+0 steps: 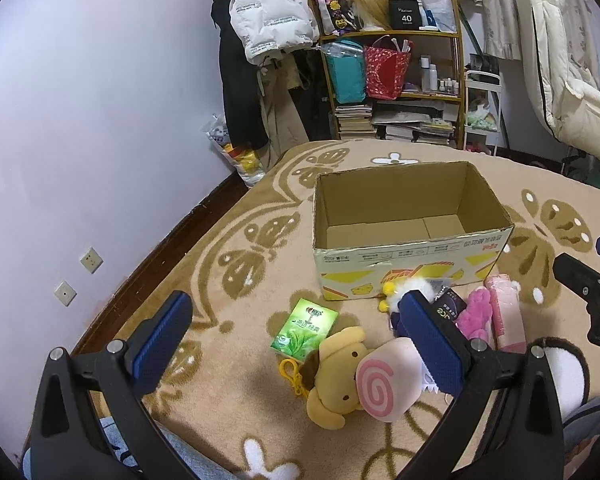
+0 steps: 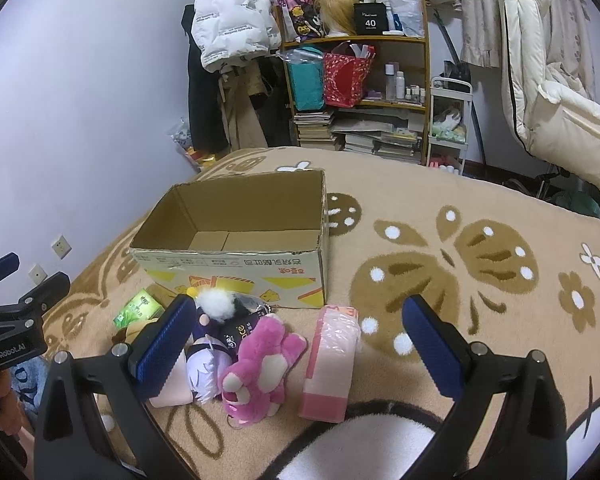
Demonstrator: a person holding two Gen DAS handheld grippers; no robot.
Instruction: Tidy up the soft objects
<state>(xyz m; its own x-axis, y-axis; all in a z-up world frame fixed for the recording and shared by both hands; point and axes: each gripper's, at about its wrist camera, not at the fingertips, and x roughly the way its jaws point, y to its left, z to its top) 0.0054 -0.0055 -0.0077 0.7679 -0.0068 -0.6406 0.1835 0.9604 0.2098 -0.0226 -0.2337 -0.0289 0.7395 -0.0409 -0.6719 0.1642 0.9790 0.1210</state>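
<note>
An open, empty cardboard box stands on the beige bed blanket. In front of it lie soft things: a yellow dog plush, a pink swirl cushion, a pink bear plush, a white-haired doll, a white pompom toy, a pink tissue pack, a green tissue pack and a black packet. My left gripper is open above the dog plush. My right gripper is open above the bear and the pink pack.
A wooden shelf with bags, books and bottles stands beyond the bed, with hanging jackets beside it. A wall runs along the left. A white cart and white bedding are at the right.
</note>
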